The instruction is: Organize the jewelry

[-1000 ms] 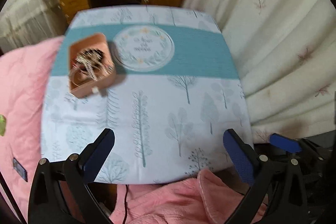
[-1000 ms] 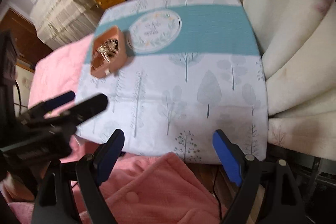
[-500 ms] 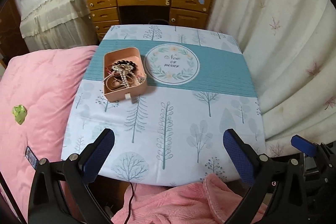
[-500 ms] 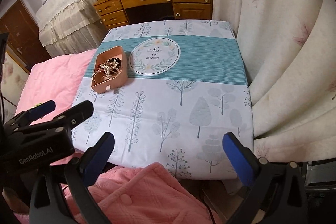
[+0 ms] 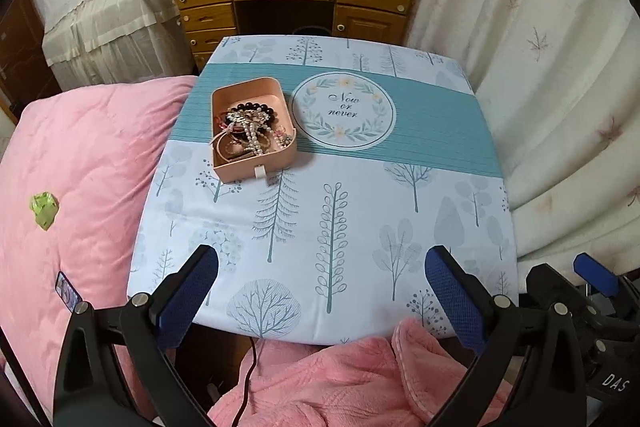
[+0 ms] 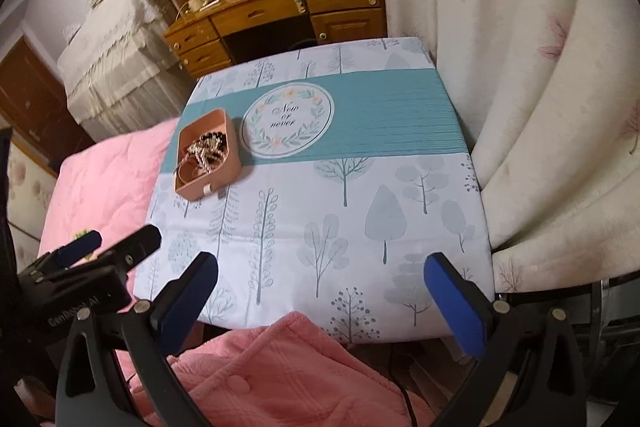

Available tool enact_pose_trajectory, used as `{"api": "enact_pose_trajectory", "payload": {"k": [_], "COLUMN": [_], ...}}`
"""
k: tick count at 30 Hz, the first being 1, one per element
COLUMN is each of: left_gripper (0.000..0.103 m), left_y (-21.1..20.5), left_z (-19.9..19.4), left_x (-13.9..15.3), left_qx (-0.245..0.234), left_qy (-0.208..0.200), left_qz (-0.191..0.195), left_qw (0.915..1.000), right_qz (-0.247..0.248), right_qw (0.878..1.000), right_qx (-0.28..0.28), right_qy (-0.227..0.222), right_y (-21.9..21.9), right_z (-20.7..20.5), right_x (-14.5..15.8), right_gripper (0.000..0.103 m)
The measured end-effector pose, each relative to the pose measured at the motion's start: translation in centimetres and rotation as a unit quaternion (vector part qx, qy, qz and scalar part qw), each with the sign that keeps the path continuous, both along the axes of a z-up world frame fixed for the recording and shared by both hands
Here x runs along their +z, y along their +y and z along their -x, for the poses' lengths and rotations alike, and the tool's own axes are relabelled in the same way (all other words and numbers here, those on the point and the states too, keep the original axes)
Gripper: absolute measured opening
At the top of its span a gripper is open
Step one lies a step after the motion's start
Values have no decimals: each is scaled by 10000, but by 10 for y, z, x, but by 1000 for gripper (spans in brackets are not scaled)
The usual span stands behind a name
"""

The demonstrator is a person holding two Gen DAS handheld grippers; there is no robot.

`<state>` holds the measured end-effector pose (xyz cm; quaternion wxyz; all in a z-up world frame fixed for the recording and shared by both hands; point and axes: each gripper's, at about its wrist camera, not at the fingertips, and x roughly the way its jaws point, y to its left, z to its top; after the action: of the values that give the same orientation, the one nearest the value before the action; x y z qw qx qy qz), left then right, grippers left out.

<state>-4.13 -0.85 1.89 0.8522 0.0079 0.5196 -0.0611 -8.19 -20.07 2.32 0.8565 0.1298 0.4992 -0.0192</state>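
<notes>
Both grippers hang over the near edge of the table, and neither has anything in its grasp. The left gripper [image 5: 320,291] has its 2 blue-padded fingers spread wide with only tablecloth showing between them, and the right gripper [image 6: 320,291] is spread just as wide, also empty. The pink jewelry tray [image 5: 256,163] sits on the far left part of the table [image 5: 360,227], straddling the line where the teal band meets the white tree print, well apart from both grippers. Inside it lies a tangle of jewelry [image 5: 248,131]: a dark bead bracelet at the far side, a pearl strand across the middle, bangles toward the near end. Just to the tray's right is the round "Now or never" emblem [image 5: 344,111] printed on the cloth. From the right wrist view, the tray [image 6: 208,157] again lies far and to the left, and the left gripper's black body pokes in at the near left.
</notes>
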Motion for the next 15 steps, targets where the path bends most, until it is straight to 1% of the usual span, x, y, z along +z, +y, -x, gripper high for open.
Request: {"api": "enact_pose_trajectory", "payload": {"k": [8, 12, 15], "left_gripper": [102, 102, 102], "left_y": [-10, -13, -14], "left_z": [-1, -2, 0], "left_x": [-2, -2, 1], "left_qx": [-281, -308, -242], "left_qy": [24, 6, -100], "left_qz": [-91, -141, -256], "left_qw": [9996, 9994, 9993], "right_qz": [7, 4, 50], "right_qw": [10000, 10000, 10000], "right_qx": [-58, -54, -28], "right_qy": [33, 79, 64], "right_y": [2, 3, 3], "right_z": [-1, -3, -3], "right_x": [-2, -3, -2], "right_gripper": [103, 103, 103]}}
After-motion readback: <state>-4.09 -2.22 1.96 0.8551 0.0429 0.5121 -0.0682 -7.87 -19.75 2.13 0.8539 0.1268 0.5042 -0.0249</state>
